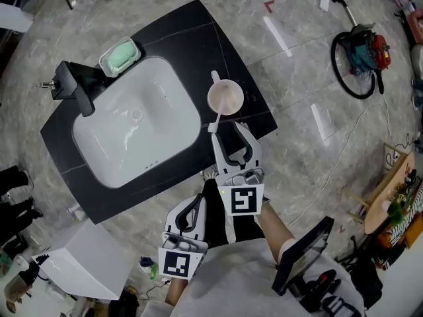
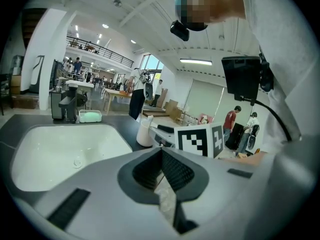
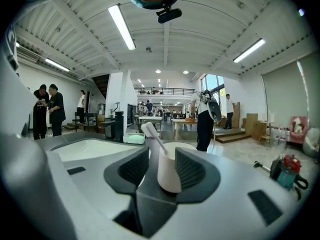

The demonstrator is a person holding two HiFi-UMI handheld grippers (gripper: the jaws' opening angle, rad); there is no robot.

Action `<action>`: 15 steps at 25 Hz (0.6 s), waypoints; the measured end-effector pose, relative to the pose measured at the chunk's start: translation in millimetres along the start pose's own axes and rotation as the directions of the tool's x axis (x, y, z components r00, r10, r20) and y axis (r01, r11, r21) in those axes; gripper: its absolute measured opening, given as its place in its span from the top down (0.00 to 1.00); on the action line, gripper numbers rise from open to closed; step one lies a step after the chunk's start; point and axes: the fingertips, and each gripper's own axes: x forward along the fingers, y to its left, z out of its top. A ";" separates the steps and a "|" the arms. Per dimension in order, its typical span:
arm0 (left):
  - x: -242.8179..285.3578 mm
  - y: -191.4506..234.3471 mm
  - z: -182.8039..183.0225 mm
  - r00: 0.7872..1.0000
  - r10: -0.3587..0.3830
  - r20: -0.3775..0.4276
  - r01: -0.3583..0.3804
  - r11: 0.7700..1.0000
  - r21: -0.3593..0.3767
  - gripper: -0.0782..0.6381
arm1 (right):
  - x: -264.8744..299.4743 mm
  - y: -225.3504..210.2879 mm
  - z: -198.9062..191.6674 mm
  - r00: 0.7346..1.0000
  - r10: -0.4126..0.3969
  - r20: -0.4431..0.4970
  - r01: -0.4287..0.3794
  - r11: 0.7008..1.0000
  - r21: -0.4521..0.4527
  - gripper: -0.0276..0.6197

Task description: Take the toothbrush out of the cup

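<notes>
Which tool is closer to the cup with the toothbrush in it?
Right. The right tool sits just short of the cup, jaws open toward it; the left tool hangs farther back, behind the right one.

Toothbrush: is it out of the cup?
No, the toothbrush stands inside the cup, head poking above the rim.

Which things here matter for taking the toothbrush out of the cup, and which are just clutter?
In the job:
- toothbrush, standing in the cup
- cup, on the counter beside the sink
- right gripper, fingers open, aimed at the cup

Lying about:
- green soap dish
- black tap
- sink
- red tool on the floor
- left gripper, shut, held back
</notes>
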 end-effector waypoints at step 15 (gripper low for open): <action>-0.8 13.9 10.4 0.999 -0.004 0.033 0.002 0.998 0.055 0.89 | 15.6 -2.3 1.4 0.997 -0.071 0.011 0.072 0.996 -0.047 0.73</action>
